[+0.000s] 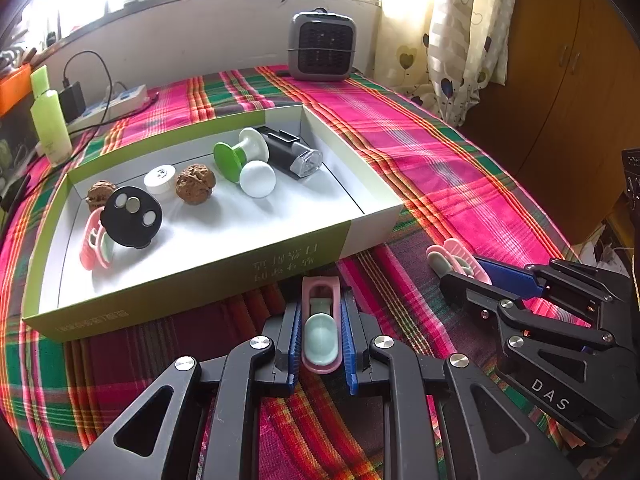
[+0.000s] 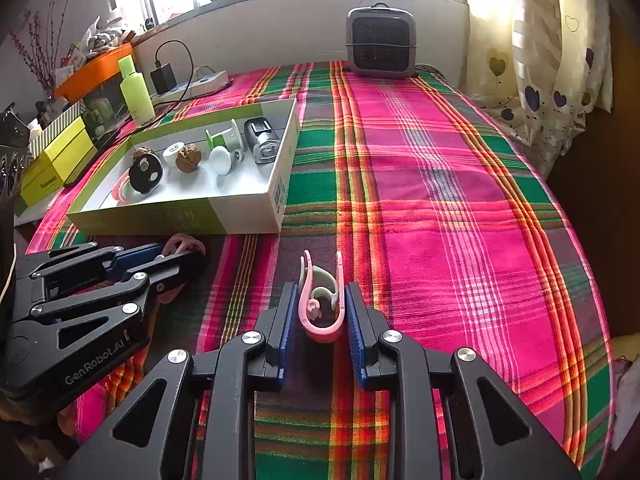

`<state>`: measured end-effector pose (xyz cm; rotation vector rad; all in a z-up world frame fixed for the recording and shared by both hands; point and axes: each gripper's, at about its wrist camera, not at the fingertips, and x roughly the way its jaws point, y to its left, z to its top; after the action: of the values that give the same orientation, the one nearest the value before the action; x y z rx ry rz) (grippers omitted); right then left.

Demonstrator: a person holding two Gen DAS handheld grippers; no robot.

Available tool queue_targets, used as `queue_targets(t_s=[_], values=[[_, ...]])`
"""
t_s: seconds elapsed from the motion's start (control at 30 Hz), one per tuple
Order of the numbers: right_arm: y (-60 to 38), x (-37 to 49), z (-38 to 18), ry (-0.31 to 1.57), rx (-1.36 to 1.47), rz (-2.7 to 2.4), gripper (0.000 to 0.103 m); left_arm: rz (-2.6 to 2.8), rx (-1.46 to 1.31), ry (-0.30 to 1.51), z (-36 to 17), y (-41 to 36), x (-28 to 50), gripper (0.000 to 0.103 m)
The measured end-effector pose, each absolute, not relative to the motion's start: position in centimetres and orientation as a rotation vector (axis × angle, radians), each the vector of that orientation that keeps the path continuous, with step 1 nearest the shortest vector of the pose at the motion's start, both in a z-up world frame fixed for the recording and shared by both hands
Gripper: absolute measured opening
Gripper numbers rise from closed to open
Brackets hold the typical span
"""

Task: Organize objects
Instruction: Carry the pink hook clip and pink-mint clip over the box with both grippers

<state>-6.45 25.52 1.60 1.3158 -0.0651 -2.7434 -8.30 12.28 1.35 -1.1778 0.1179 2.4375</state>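
Note:
My left gripper (image 1: 321, 332) is shut on a pink and mint clip (image 1: 321, 330), just in front of the green and white box (image 1: 208, 276). My right gripper (image 2: 322, 312) is shut on a second pink and mint clip (image 2: 320, 300) over the plaid cloth; it shows in the left wrist view (image 1: 460, 264) to the right of the box. The box holds a third pink clip (image 1: 94, 240), a black disc with magnets (image 1: 131, 217), two walnuts (image 1: 195, 182), a white cap (image 1: 160, 178), green and white knobs (image 1: 244, 160) and a black device (image 1: 290, 152).
A grey heater (image 1: 322, 46) stands at the far edge of the table. A green bottle (image 1: 50, 120), a power strip with charger (image 1: 116, 100) and yellow-green boxes (image 2: 56, 160) are on the left. Curtains (image 2: 552, 60) hang at the right. Plaid cloth (image 2: 440, 200) stretches right of the box.

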Motion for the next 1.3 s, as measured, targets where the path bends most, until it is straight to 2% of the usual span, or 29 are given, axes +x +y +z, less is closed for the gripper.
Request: queue_targets(t_s=[1.3], values=[[21.5, -8.0, 5.7, 0.000, 1.145, -2.691, 0.025, 2.547, -1.096, 0.010, 5.5, 7.8, -8.9, 0.016]])
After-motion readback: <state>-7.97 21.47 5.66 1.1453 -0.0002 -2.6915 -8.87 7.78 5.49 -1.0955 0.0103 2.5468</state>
